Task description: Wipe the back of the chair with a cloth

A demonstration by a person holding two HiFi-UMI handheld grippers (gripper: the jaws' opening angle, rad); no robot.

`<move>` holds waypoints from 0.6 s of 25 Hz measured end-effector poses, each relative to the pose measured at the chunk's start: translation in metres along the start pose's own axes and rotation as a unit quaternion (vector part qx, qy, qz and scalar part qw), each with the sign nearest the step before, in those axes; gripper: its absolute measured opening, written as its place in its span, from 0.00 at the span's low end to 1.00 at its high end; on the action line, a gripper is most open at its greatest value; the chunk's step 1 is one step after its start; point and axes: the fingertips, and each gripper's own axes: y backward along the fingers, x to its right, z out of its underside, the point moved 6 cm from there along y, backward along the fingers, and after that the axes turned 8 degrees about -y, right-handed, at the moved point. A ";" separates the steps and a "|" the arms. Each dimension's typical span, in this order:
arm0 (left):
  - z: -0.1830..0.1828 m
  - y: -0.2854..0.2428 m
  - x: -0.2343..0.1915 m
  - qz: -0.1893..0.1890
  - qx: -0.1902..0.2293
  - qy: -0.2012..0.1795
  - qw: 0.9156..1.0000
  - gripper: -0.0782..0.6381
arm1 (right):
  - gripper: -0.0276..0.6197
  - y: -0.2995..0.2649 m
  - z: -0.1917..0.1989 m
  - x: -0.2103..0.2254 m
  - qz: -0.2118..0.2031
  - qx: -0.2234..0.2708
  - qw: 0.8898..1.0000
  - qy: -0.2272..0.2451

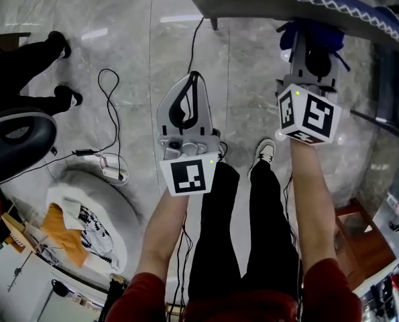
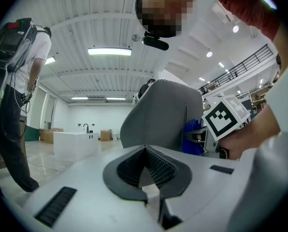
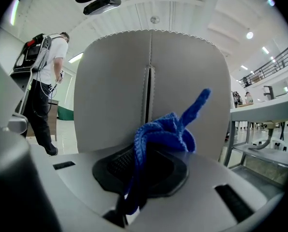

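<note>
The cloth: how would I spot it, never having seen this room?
Find the big grey chair back with a seam down its middle, filling the right gripper view. In front of it, the right gripper pinches the cloth in its fingers. It is a bunched, bright blue knit with one corner sticking up, the only vivid colour among the greys.

Two grippers: left gripper [image 1: 191, 89], right gripper [image 1: 311, 42]. Two marker cubes — left cube [image 1: 188, 176], right cube [image 1: 310, 115]. One blue cloth [image 3: 165, 134]. One chair [image 3: 114, 95]. One bystander [image 3: 46, 76] — far left.
</note>
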 end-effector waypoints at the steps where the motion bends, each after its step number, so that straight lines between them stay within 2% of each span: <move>1: 0.002 0.001 -0.004 -0.001 0.000 0.001 1.000 0.13 | 0.13 0.000 0.000 -0.002 0.005 0.000 1.000 -0.004; 6: 0.016 0.006 -0.026 -0.005 -0.001 0.009 1.000 0.13 | 0.13 -0.003 0.010 -0.018 0.022 -0.008 1.000 -0.017; 9: 0.006 0.010 -0.030 -0.007 0.004 0.007 1.000 0.13 | 0.13 0.004 0.003 -0.020 0.026 -0.006 1.000 -0.017; 15: 0.007 0.017 -0.043 -0.015 0.005 0.008 1.000 0.13 | 0.13 0.003 0.002 -0.048 -0.004 -0.006 1.000 -0.011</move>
